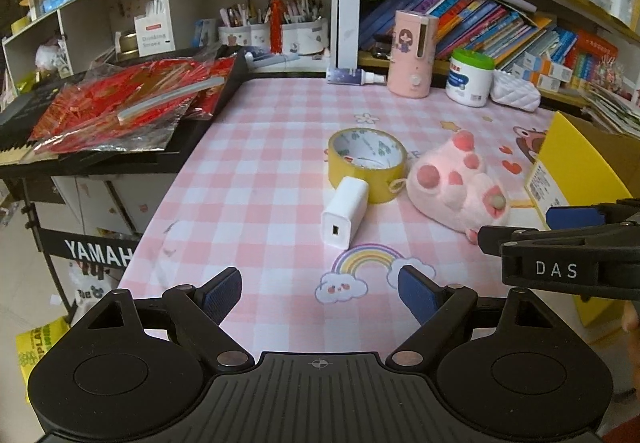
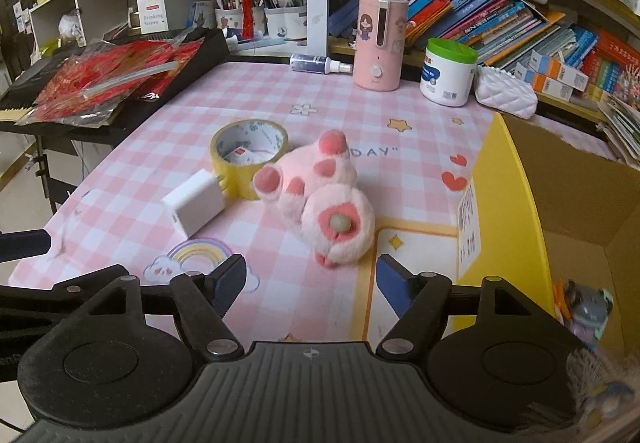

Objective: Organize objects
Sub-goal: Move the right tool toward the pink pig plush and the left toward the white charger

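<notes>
Left-wrist view shows the left gripper wide and empty, with white plastic charger block, yellow tape roll and pink plush paw unsorted mid-frame on the pink checked tablecloth; right-wrist view shows the right gripper apart and empty, and the yellow cardboard box at right holding a few small items, so I judge most sorting remains.

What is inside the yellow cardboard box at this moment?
In the right wrist view the yellow cardboard box stands open. Its near corner holds a small greyish toy with orange bits. The box wall and the gripper body hide the rest of the floor.
</notes>
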The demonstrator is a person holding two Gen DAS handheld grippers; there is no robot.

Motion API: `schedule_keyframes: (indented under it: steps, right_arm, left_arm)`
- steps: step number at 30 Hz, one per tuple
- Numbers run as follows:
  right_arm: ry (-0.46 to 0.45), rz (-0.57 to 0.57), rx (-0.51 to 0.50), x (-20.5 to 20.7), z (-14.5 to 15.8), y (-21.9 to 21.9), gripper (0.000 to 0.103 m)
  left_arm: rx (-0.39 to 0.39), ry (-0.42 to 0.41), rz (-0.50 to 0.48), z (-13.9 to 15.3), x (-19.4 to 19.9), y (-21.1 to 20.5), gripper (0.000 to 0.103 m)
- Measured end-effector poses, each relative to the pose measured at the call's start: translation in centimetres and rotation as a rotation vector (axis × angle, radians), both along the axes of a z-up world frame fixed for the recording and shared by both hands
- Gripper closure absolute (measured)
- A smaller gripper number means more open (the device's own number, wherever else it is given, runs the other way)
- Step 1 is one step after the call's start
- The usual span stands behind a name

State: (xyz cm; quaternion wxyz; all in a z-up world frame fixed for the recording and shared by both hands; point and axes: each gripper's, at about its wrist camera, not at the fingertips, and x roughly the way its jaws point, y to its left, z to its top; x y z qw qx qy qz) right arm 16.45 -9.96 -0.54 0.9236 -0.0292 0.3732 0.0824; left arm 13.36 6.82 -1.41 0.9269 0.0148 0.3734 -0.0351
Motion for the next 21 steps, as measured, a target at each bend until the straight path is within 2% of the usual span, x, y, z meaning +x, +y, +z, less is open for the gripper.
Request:
schedule_keyframes:
  steps: [3,13,15,21]
  right_arm:
    - [0.004,0.008,0.000,1.3,-0.1,-0.2,0.027]
    - [0.033,0.038,-0.022,5.8,-1.1,-0.3,0.022]
    - [0.046,0.062,-0.042,6.8,-1.5,-0.1,0.017]
    - [0.092,0.116,-0.079,9.9,-3.1,0.8,0.016]
  left_arm:
    - [0.008,0.009,0.006,-0.2,0.9,-0.3,0.016]
    - [0.047,0.034,-0.010,-1.1,4.5,-1.5,0.019]
    - [0.068,0.046,-0.019,-1.7,5.5,-1.8,0.019]
    - [0.097,0.090,-0.038,-3.0,7.6,-2.5,0.023]
